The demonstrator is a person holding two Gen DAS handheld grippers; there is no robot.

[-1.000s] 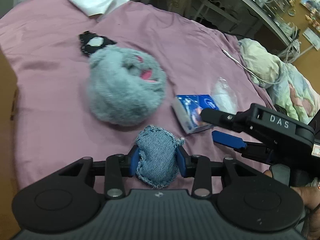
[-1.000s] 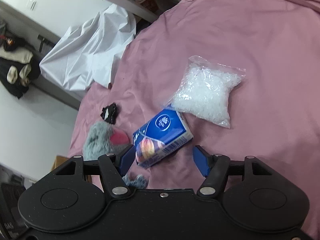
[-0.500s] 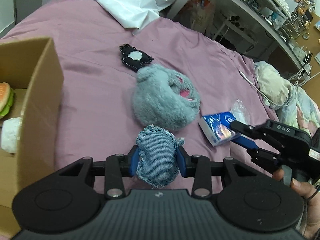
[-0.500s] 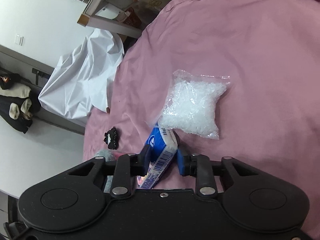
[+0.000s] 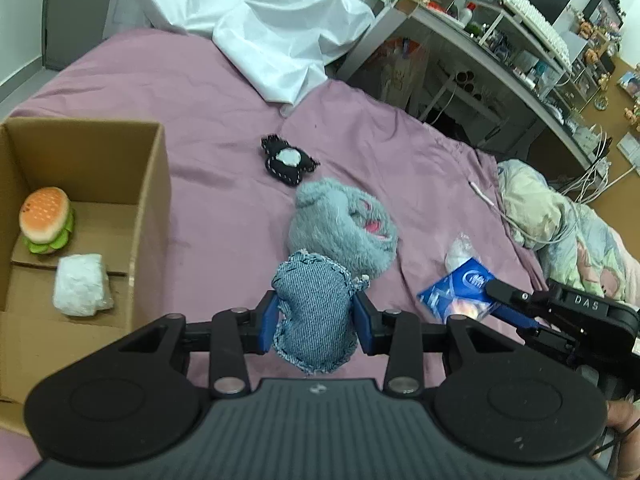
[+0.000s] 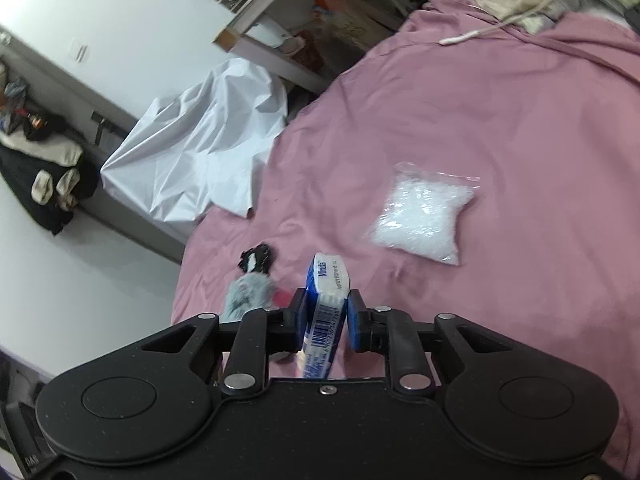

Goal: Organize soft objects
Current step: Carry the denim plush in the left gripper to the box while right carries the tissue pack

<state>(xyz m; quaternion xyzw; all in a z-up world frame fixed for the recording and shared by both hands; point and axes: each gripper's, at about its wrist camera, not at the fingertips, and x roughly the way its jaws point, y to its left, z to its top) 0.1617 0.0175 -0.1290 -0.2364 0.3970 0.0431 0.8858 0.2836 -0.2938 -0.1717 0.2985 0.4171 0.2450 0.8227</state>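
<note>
My left gripper point(image 5: 316, 317) is shut on a blue denim pouch point(image 5: 312, 296), held above the pink bed sheet point(image 5: 208, 208). At the left stands an open cardboard box point(image 5: 150, 208) holding a burger toy point(image 5: 46, 218) and a white bundle point(image 5: 82, 284). My right gripper point(image 6: 326, 314) is shut on a blue tissue pack point(image 6: 328, 276), held edge-up off the sheet; it also shows in the left wrist view as the tissue pack point(image 5: 456, 292). A grey plush point(image 5: 340, 228), a black felt piece point(image 5: 288, 160) and a clear bag of white pellets point(image 6: 424, 216) lie on the bed.
A white plastic sheet point(image 5: 260, 20) drapes over the far edge of the bed. A cluttered desk with shelves point(image 5: 500, 40) stands behind it. A bundled quilt point(image 5: 560, 220) and a white cable point(image 5: 484, 198) lie at the right.
The right jaws closed on the tissue pack and lifted it off the sheet. The left gripper rose and swung with the denim pouch, bringing the cardboard box into view.
</note>
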